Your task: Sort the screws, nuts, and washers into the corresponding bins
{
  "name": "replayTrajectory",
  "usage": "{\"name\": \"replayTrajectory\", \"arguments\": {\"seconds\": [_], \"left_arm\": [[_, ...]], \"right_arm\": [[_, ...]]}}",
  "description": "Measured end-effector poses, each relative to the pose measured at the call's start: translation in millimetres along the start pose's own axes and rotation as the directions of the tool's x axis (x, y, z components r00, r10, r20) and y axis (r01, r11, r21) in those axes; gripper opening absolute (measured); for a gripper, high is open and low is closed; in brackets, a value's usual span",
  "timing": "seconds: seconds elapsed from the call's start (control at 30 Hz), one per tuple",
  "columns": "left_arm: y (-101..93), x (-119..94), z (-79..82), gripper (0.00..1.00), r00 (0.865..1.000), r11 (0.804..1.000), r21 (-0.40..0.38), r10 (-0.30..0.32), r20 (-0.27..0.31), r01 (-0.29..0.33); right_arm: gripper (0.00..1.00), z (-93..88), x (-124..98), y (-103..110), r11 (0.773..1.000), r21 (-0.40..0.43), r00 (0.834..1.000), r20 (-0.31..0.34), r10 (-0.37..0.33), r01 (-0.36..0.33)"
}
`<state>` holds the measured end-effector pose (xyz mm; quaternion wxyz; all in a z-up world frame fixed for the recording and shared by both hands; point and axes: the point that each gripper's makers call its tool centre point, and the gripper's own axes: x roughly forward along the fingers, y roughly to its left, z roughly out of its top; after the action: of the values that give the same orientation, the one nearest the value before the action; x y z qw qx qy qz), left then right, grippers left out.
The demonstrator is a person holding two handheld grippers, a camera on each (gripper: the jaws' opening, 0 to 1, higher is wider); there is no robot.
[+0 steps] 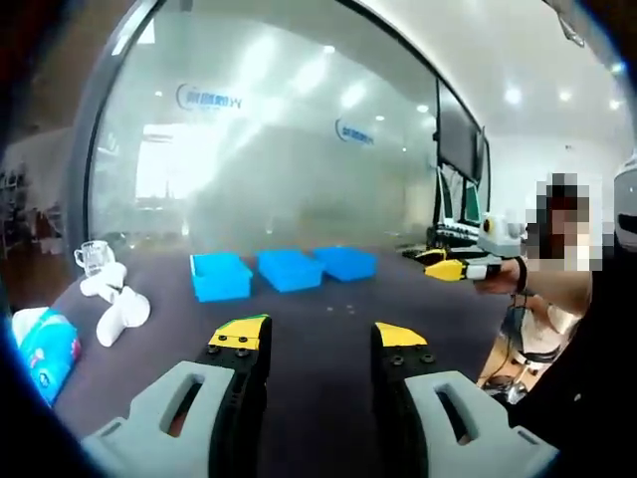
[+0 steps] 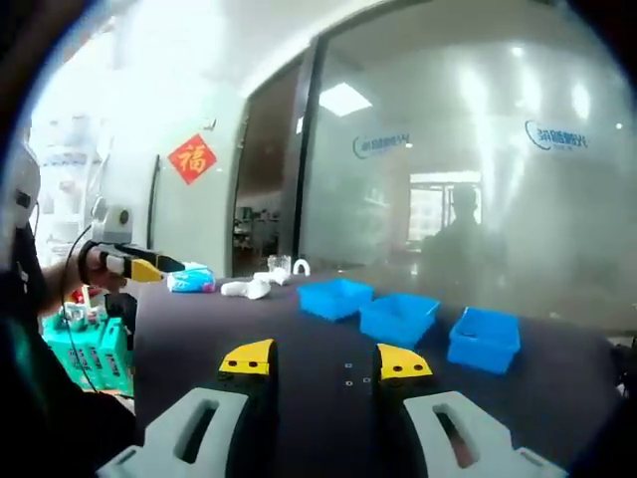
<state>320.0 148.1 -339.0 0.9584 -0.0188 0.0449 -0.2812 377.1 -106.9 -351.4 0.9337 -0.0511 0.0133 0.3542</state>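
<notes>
Both the left gripper (image 1: 320, 342) and the right gripper (image 2: 326, 360) hover with jaws apart and nothing between them. Three blue bins (image 1: 289, 270) stand in a row on the dark table (image 1: 318, 319), with small fasteners (image 2: 349, 373) scattered just before them.

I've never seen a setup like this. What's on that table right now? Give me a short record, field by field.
surface: dark table
bins: three blue bins in a row, contents cannot be told
small parts: a few tiny pieces loose on the table before the bins
left tool: open, holding nothing, above the table
right tool: open, holding nothing, above the table
other items: white objects, clear cup, blue-and-white pack at one end
backdrop: frosted glass wall
</notes>
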Motion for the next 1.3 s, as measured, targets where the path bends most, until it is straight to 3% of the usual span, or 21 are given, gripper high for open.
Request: {"name": "replayTrajectory", "arguments": {"seconds": [0.17, 0.4, 0.6, 0.97, 1.3], "left_arm": [[2.2, -2.0, -2.7, 0.39, 1.0, 1.0, -0.006, 0.005, -0.005, -0.005], [1.0, -3.8, -5.7, 0.4, 1.0, 1.0, -0.004, 0.001, -0.016, -0.001], [-0.4, -3.7, -10.1, 0.4, 1.0, 1.0, -0.009, -0.008, -0.026, 0.007], [-3.0, -6.3, -11.8, 0.4, 0.999, 1.0, 0.001, -0.027, -0.039, 0.028], [-5.2, -5.4, -18.3, 0.4, 0.997, 0.999, -0.001, -0.046, -0.057, 0.046]], "right_arm": [[0.33, -5.1, -25.7, 6.7, 1.0, 0.003, 1.0, 0.001, -0.022, 0.022], [0.33, -9.4, -44.6, -3.3, 0.997, 0.05, 0.998, 0.003, -0.061, 0.06], [0.33, -11.4, -44.4, -4.5, 0.998, 0.046, 0.999, -0.013, -0.048, 0.048], [0.33, -32.5, -40.7, 0.4, 1.0, 0.001, 0.986, -0.167, 0.015, -0.015], [0.33, -24.4, -29.0, 3.1, 0.997, -0.007, 0.975, -0.209, 0.07, -0.073]]}}
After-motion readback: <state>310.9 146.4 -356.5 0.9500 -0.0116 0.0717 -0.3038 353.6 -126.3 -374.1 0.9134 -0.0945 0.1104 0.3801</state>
